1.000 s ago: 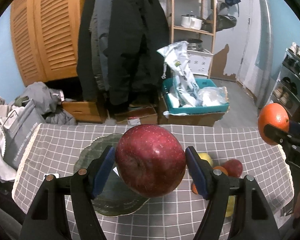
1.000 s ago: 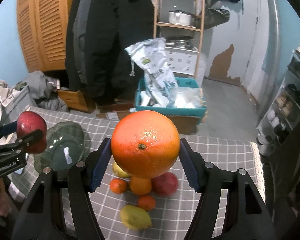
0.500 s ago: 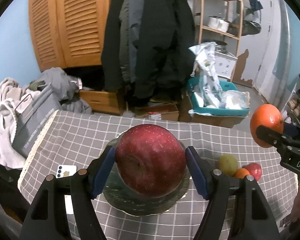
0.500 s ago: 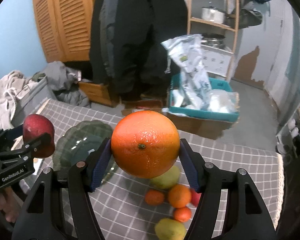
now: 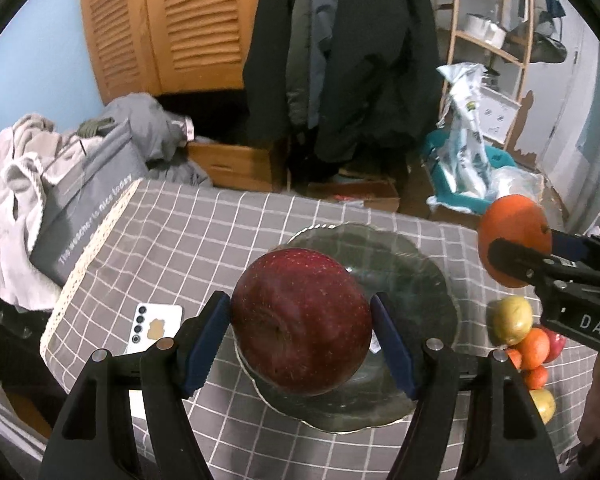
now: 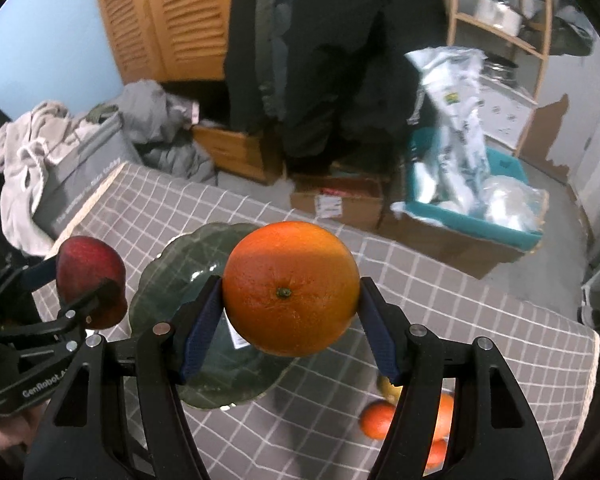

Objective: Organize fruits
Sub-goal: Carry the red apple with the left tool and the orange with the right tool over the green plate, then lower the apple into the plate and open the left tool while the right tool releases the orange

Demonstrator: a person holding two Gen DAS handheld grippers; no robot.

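Left tongs clamp apple, right tongs orange

A home: hung coats, laundry pile, checked tablecloth

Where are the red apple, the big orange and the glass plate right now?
red apple (image 5: 302, 322), left wrist view, middle of its skin.
big orange (image 6: 291, 287), right wrist view, beside its stem dimple.
glass plate (image 5: 420, 276), left wrist view, bare right part.
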